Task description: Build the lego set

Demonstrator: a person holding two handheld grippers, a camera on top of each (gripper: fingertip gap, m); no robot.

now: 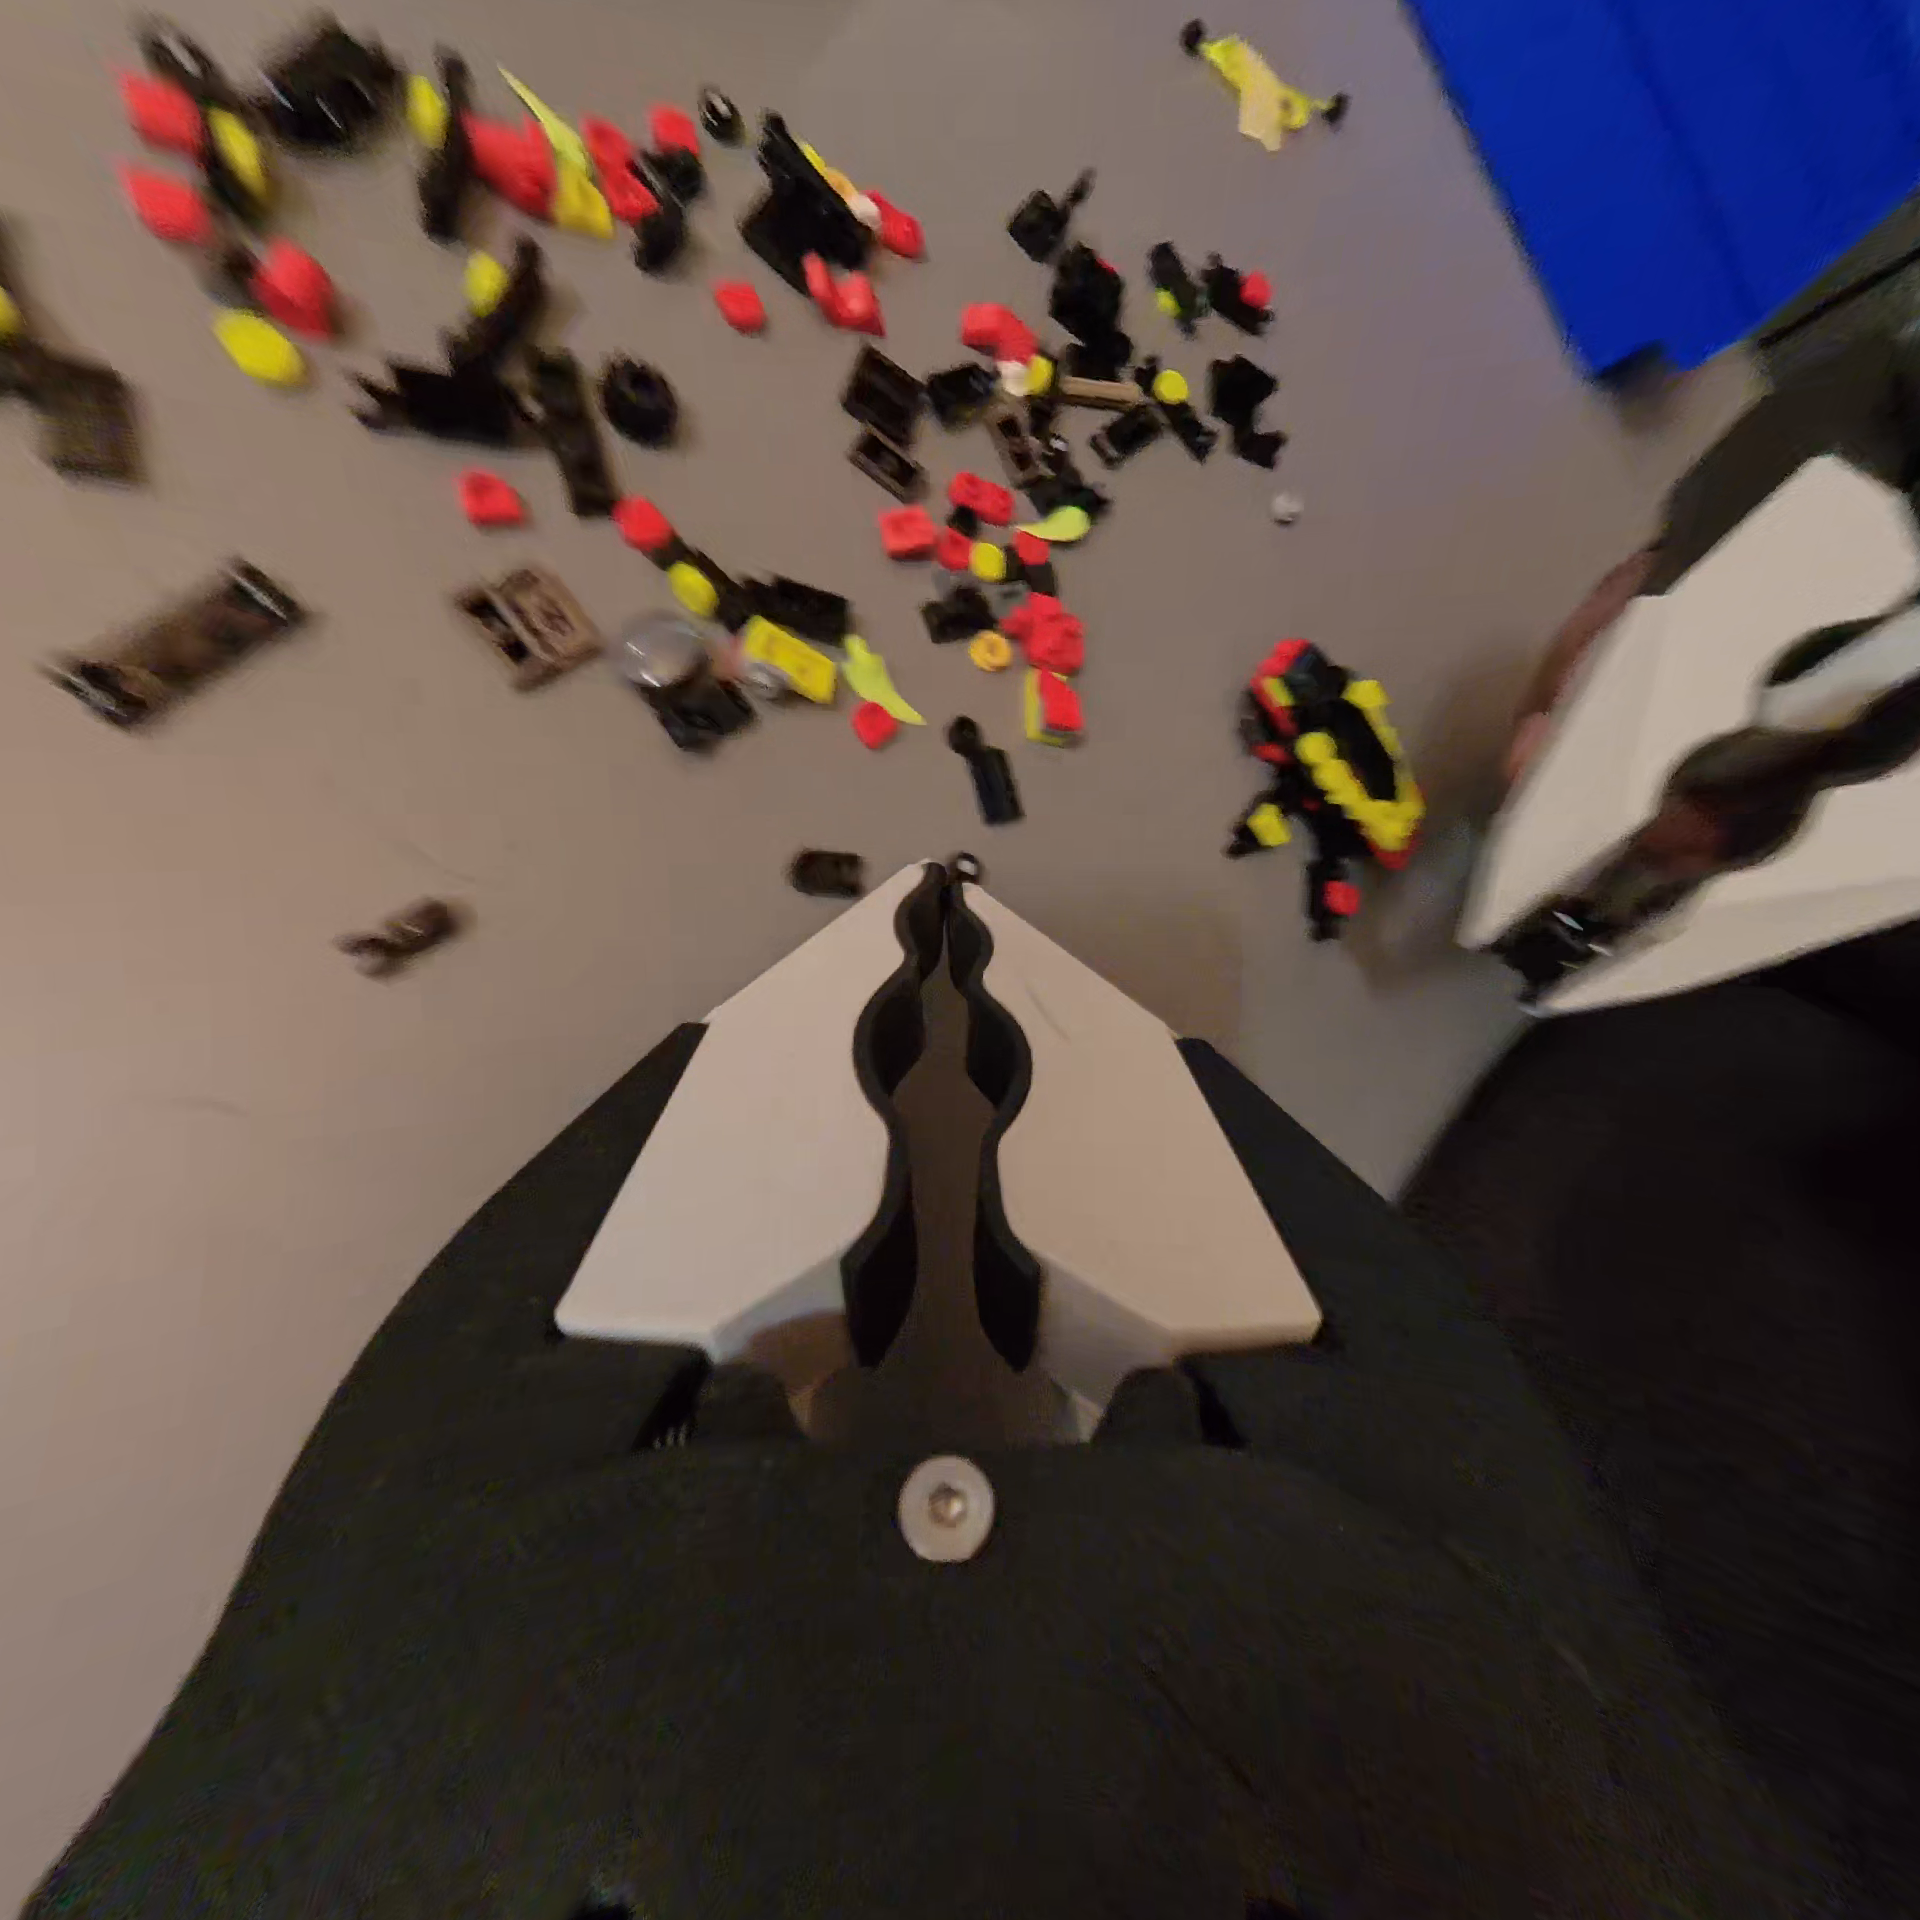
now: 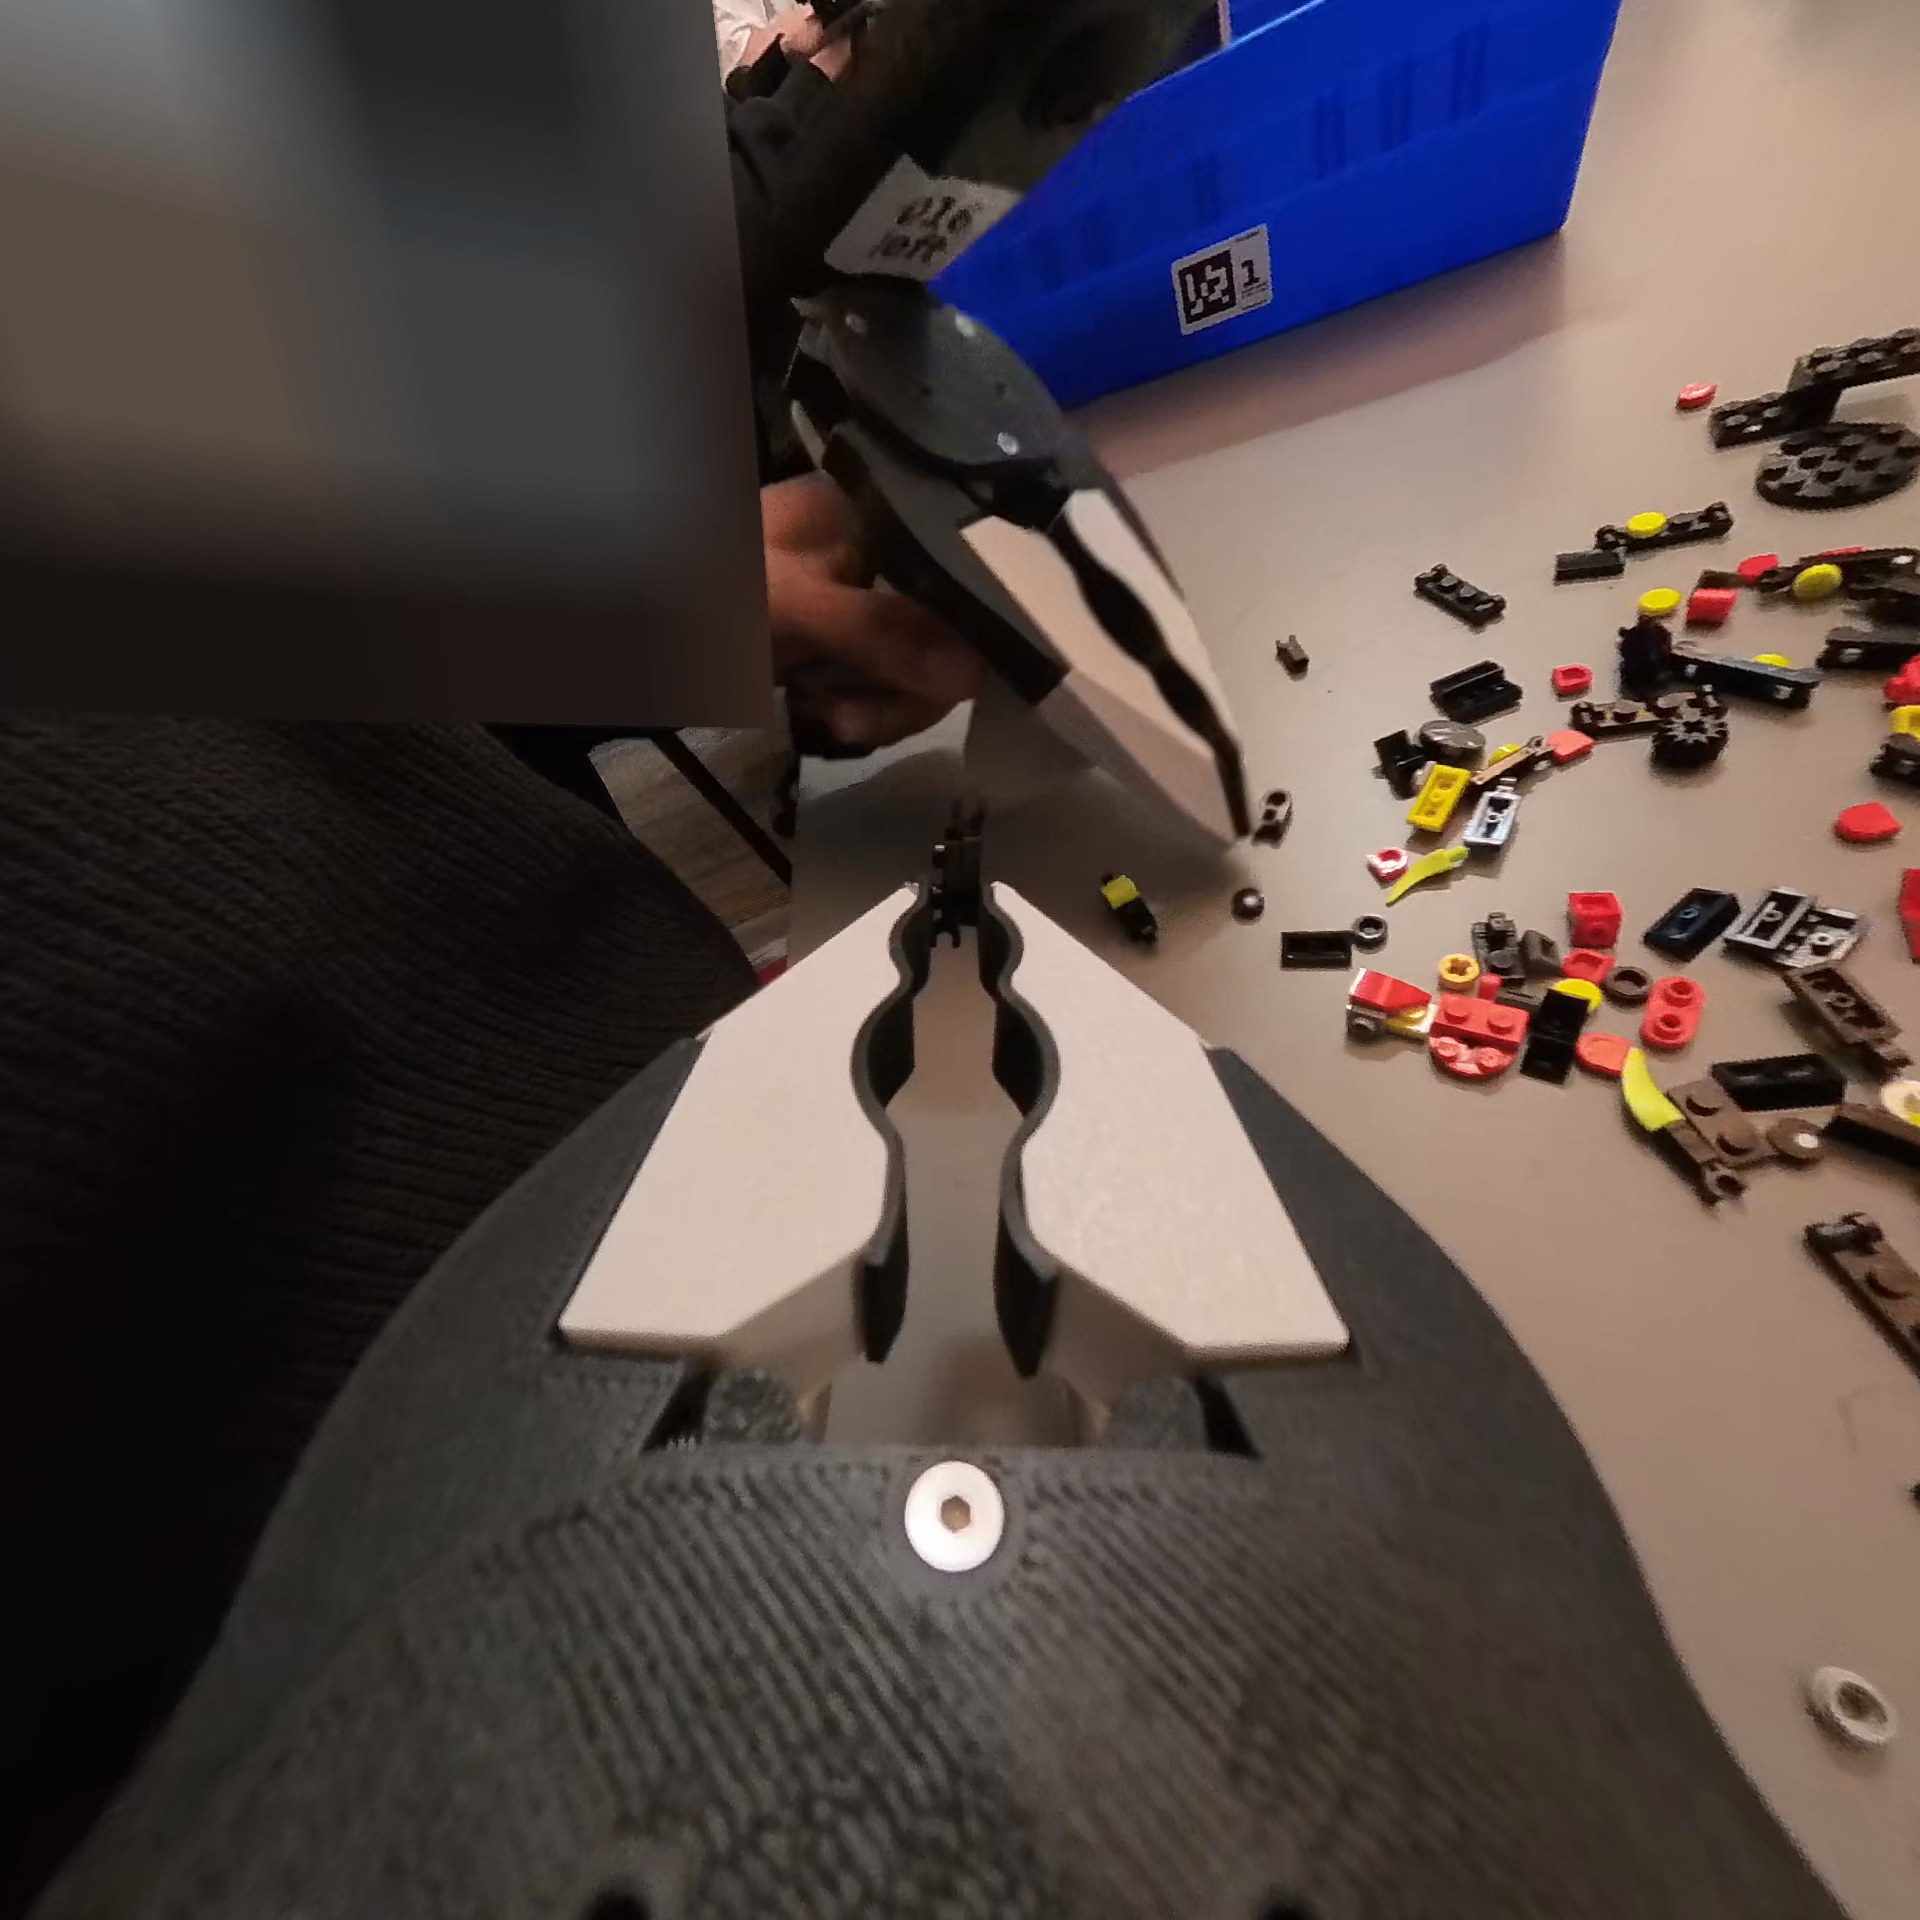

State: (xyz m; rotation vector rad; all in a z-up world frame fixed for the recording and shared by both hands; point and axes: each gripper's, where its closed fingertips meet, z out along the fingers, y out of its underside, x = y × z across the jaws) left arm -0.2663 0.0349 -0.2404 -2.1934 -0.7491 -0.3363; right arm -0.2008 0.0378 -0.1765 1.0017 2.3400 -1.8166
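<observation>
Black connector piece sits pinched in the right gripper, lifted off the table. Left gripper, fingers pressed together, tips touching a small black ring piece; better to spread them before gripping it squarely.

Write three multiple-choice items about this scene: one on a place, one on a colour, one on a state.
1. Where does the blue plastic bin stand? A on the grey table; B on the floor; C on a chair.
2. Which colours has the partly built lego model? A blue, white; B black, red, yellow; C green, orange.
3. How is the right hand-held gripper? A wide open; B shut on a small black lego piece; C lying flat.
Key: 1 A, its base rests on the tabletop; 2 B, the left wrist view shows them; 3 B, the piece sits between its fingertips.
</observation>
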